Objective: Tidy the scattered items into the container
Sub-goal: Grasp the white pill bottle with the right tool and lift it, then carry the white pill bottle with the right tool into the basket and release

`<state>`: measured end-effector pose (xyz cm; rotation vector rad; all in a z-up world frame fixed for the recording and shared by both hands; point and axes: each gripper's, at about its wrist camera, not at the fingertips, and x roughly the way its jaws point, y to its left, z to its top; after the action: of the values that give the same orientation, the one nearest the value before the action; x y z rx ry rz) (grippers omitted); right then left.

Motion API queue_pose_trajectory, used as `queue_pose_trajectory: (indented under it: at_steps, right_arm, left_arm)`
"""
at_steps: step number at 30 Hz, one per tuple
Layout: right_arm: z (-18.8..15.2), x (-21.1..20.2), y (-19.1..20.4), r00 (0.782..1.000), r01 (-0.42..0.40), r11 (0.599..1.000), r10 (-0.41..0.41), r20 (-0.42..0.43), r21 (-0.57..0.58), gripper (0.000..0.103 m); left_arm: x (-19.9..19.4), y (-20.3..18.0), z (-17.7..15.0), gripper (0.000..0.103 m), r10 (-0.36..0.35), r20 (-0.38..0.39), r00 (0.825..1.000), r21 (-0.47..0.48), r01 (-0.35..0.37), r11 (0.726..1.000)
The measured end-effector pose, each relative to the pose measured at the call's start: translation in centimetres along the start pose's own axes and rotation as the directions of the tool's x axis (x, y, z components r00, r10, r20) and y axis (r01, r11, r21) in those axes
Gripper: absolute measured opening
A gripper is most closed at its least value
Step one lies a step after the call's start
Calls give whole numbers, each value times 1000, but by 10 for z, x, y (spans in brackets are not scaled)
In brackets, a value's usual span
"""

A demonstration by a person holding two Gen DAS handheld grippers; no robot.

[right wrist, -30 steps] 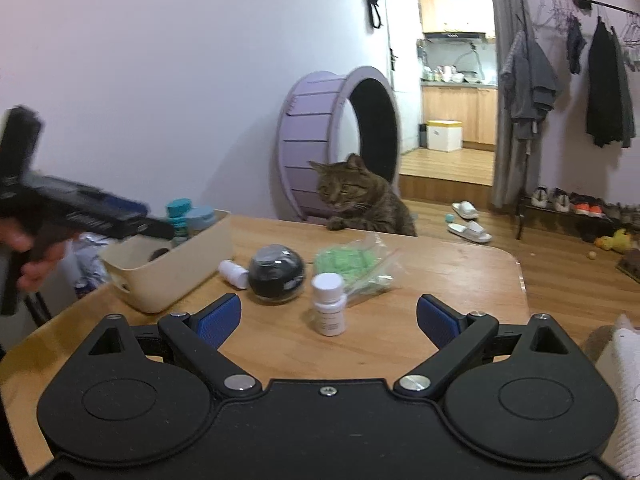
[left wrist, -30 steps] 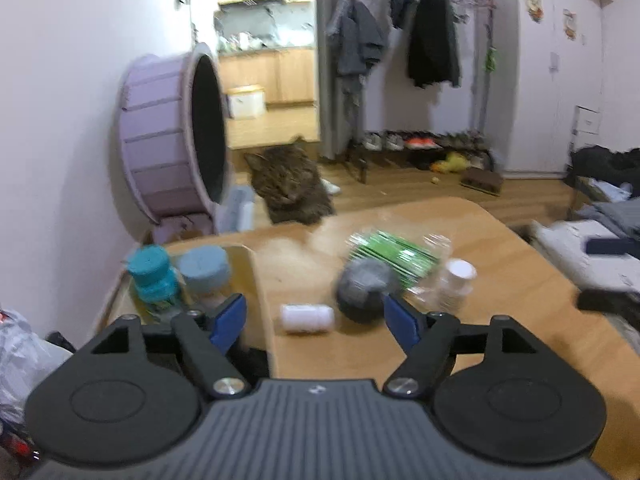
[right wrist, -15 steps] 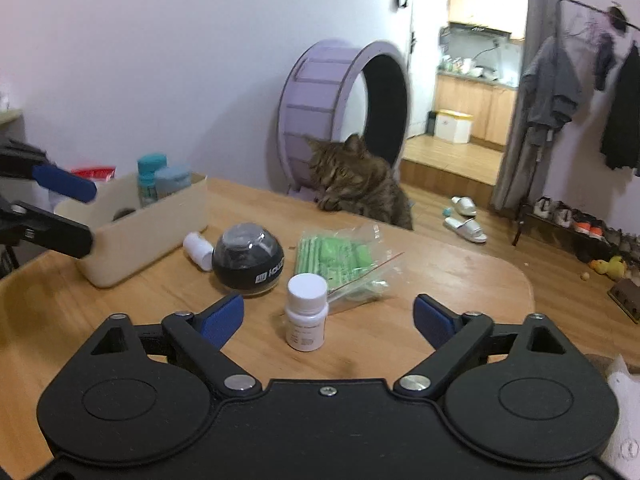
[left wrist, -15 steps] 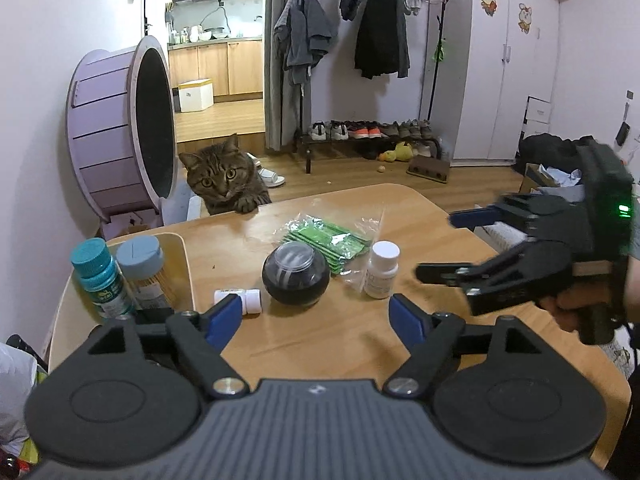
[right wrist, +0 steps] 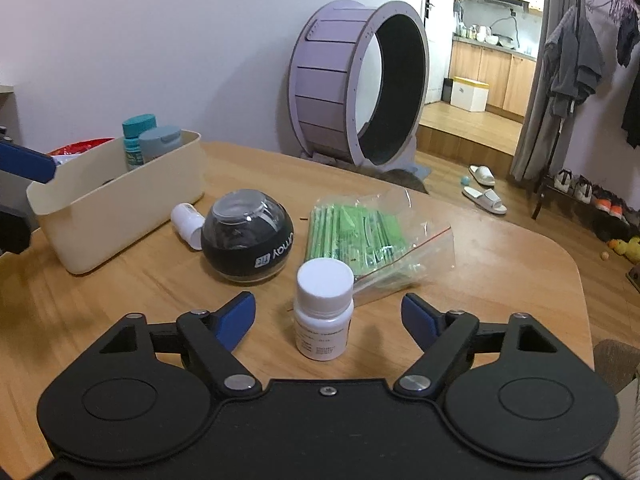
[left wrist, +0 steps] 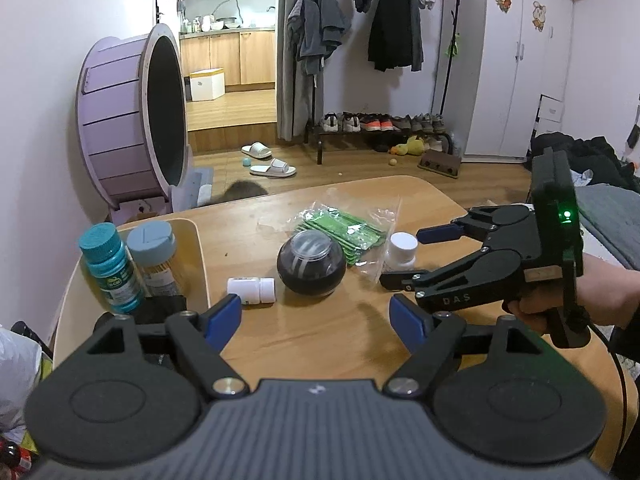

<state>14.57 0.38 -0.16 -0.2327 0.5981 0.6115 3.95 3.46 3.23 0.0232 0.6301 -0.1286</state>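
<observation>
While scattered — two white bottles (right wrist: 324, 308), one ball (right wrist: 247, 236)

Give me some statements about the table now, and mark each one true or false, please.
1. The upright white bottle stands between the open fingers of the right gripper. True.
2. The black ball is inside the beige container. False: it sits on the table.
3. The small white bottle lies on its side. True.
4. The left gripper holds the green packet bag. False: it is open and empty.
</observation>
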Motion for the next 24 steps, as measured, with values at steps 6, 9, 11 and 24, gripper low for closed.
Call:
queue_pose_trajectory:
  at_steps: [6, 9, 11, 24]
  right_arm:
    - [2, 7, -3, 1000, -26, 999, 27, -16, 45, 37]
    - [2, 7, -5, 999, -40, 997, 41, -12, 59, 33]
    - [4, 4, -5, 999, -41, 997, 41, 0, 63, 33]
    - [67, -11, 28, 984, -133, 991, 130, 123, 19, 33]
  left_arm:
    - [-2, 4, -1, 80, 3, 4, 1000, -11, -3, 1000]
    - [-2, 6, -1, 80, 5, 2, 1000, -16, -5, 1000]
    - [-2, 8, -2, 80, 6, 2, 1000, -16, -6, 1000]
    - [-31, 54, 2, 80, 65, 46, 997, -84, -61, 995]
